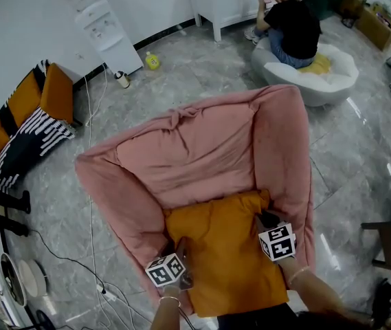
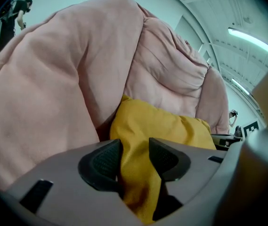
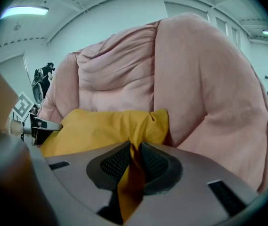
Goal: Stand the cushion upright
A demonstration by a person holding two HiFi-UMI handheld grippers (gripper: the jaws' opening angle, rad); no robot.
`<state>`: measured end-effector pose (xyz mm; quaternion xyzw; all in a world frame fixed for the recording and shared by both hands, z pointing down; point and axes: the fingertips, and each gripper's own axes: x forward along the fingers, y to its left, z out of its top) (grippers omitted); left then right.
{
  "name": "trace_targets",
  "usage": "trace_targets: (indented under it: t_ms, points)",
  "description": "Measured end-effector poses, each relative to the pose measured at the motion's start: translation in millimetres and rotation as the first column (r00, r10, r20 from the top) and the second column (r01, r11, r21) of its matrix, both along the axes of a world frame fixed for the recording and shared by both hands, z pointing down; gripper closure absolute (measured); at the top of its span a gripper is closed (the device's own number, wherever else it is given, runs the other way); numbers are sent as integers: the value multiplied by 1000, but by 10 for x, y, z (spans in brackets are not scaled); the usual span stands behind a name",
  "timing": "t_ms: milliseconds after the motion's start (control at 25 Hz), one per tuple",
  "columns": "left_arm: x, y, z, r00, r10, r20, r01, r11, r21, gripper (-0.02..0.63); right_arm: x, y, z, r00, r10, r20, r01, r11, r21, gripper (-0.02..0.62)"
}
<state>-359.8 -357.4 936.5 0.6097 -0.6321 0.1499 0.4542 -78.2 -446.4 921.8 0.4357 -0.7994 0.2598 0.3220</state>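
Note:
An orange-yellow cushion (image 1: 226, 253) lies on the seat of a big pink sofa chair (image 1: 202, 150), its far edge against the backrest. My left gripper (image 1: 180, 246) holds the cushion's left edge. In the left gripper view the yellow cloth (image 2: 162, 126) fills the gap between the pads, and the left gripper (image 2: 134, 157) is shut on it. My right gripper (image 1: 265, 220) is at the cushion's far right corner. There a fold of the cushion (image 3: 101, 126) is pinched tight in the right gripper (image 3: 134, 160). Both grippers point down and toward the backrest.
The pink armrests (image 1: 288, 157) rise on both sides of the seat. A person (image 1: 291, 23) sits on a white beanbag (image 1: 329, 81) behind the chair. Orange and striped cushions (image 1: 30, 126) lie far left, near a white dispenser (image 1: 102, 26). Cables (image 1: 92, 253) run over the floor.

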Motion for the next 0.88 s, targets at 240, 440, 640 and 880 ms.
trace_targets:
  t_ms: [240, 440, 640, 880]
  points:
    - [52, 19, -44, 1000, 20, 22, -20, 1000, 12, 470, 23, 32, -25, 1000, 0, -20, 1, 1000, 8, 563]
    - [89, 68, -173, 999, 23, 45, -24, 1000, 20, 515, 70, 76, -158, 1000, 13, -29, -12, 1000, 17, 571]
    - [114, 154, -330, 998, 21, 55, -23, 999, 39, 547, 103, 169, -356, 999, 26, -21, -25, 999, 47, 574]
    - [157, 294, -558, 998, 23, 59, -27, 997, 74, 558, 148, 333, -610, 999, 34, -10, -33, 996, 81, 574]
